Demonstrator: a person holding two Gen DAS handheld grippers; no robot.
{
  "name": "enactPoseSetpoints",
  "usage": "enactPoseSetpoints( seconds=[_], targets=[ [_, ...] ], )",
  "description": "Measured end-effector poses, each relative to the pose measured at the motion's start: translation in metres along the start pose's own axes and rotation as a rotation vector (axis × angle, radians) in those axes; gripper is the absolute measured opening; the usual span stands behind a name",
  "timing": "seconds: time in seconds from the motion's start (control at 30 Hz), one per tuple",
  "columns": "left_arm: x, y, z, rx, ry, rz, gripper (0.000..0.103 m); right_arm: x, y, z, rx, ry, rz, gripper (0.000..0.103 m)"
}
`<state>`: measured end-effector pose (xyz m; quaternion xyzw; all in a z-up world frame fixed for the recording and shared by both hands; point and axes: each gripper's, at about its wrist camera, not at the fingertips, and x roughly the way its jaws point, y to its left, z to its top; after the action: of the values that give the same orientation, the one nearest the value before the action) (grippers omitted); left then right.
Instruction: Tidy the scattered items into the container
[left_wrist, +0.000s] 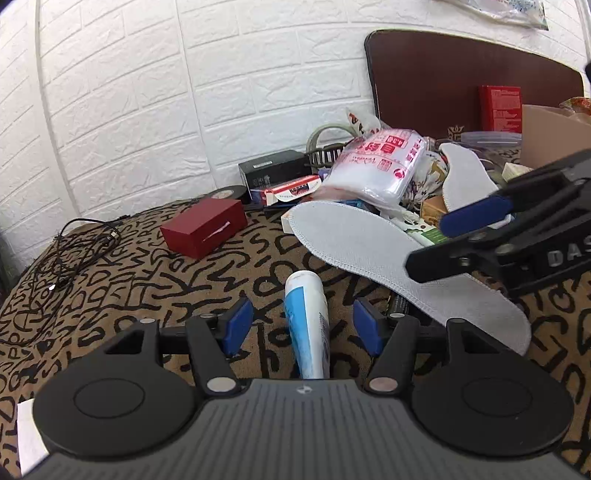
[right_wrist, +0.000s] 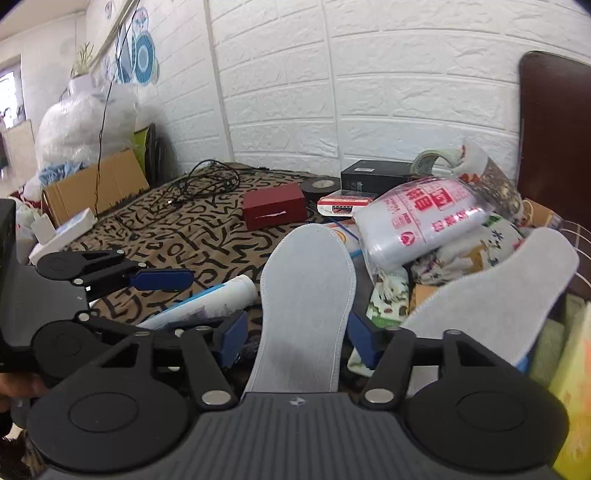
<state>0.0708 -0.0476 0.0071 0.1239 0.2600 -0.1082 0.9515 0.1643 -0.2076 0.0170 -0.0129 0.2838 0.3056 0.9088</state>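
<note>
Judging progress: early, I think; most items lie loose on the table (left_wrist: 207, 280), and I cannot pick out the container with certainty.
Left gripper (left_wrist: 302, 326): my fingers are spread wide, one on each side of the tube (left_wrist: 308, 325), not touching it.
Tube: white and blue, lying flat on the patterned cloth, cap end pointing away from me, not yet gripped.
Right gripper (right_wrist: 293, 334): my fingers are spread too, straddling the near end of the insole (right_wrist: 306, 295) without pinching it.
Insole: grey, lying across the cloth with its far end resting on the pile; a second insole (right_wrist: 491, 291) leans on the clutter to the right.
Left to do: the red box (left_wrist: 205, 227), cable (left_wrist: 74, 251), black box (left_wrist: 273, 170), plastic bag (left_wrist: 376, 164) and tape roll (right_wrist: 320, 185) all sit unsorted near the wall.
Container: possibly the cardboard box (left_wrist: 550, 136) at the far right of the left view; its inside is hidden.
Next, as I judge it: close on the tube and the insole, then carry both over.
</note>
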Motion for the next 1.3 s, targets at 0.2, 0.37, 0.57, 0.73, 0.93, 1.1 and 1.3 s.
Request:
enactPoseSetpoints(
  seconds=[0.2,0.37,0.57,0.73,0.93,1.1,1.3],
  targets=[
    [0.005,0.003,-0.006,-0.042,0.037,-0.013,0.060,0.022,-0.008,0.007,-0.003,0.030,-0.022,0.070],
    [0.008,0.003,-0.004,-0.045,0.038,-0.020,0.060,0.026,-0.012,0.009,0.030,0.051,-0.015,0.098],
    [0.008,0.003,-0.003,-0.045,0.037,-0.020,0.060,0.034,0.009,0.009,-0.090,0.061,-0.022,0.098],
    [0.008,0.004,-0.004,-0.046,0.037,-0.018,0.062,0.042,0.012,0.009,-0.084,0.068,-0.047,0.097],
    [0.008,0.005,-0.003,-0.055,0.035,-0.023,0.060,0.047,0.008,0.006,-0.052,0.089,-0.070,0.065],
    [0.003,0.008,-0.005,-0.073,0.005,-0.042,0.027,0.035,0.009,0.000,-0.067,0.046,-0.080,0.063],
    [-0.010,0.013,-0.001,-0.109,-0.052,-0.054,0.026,0.019,0.009,0.003,-0.065,0.006,-0.078,0.063]
  ],
)
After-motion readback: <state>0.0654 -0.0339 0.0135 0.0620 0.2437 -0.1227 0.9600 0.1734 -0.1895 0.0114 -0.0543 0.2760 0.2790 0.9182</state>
